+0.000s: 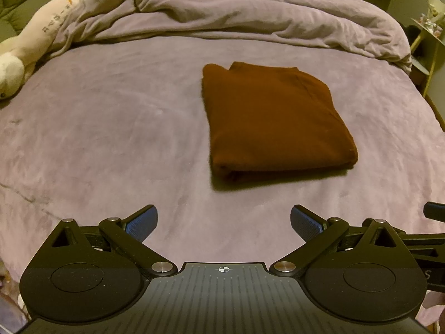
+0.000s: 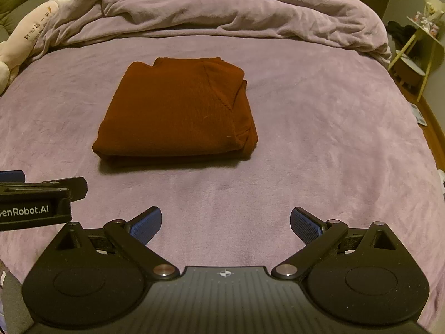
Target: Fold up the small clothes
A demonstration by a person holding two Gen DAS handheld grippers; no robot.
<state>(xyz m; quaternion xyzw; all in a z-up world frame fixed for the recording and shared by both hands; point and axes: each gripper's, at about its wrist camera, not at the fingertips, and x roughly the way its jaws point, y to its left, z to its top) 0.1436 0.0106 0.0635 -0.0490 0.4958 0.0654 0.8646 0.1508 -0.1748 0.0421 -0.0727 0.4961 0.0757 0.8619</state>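
**Rust garment lies folded; both grippers stand clear**

The brown garment (image 1: 275, 119) sits on the purple bedspread (image 1: 111, 139) as a compact, roughly square bundle, layers stacked and a thick doubled edge facing the cameras. From the right wrist view a seam and a tucked flap show along its right side, with a small notch at the far edge that may be a neckline. Judged from its shape, the folding of this piece looks finished or close to it: no sleeve or loose hem trails out onto the bed. What could remain is a last tidy of that right-hand flap, or moving on to another item, though no other small clothing shows in either view.

The left gripper (image 1: 224, 224) hangs near the front of the bundle with its blue pads (image 1: 141, 221) spread wide and nothing between them. The right gripper (image 2: 225, 224) is the same (fingers apart, empty), set back from the garment over bare bedspread. Neither touches the cloth.

Writing: the side of the left gripper, seen from the right wrist, carries white lettering that reads "enRobot.AI", its start cut off by the frame edge. A cream plush toy (image 2: 30, 33) by the rumpled duvet (image 2: 222, 8) bears dark characters, too small and blurred to read with confidence.
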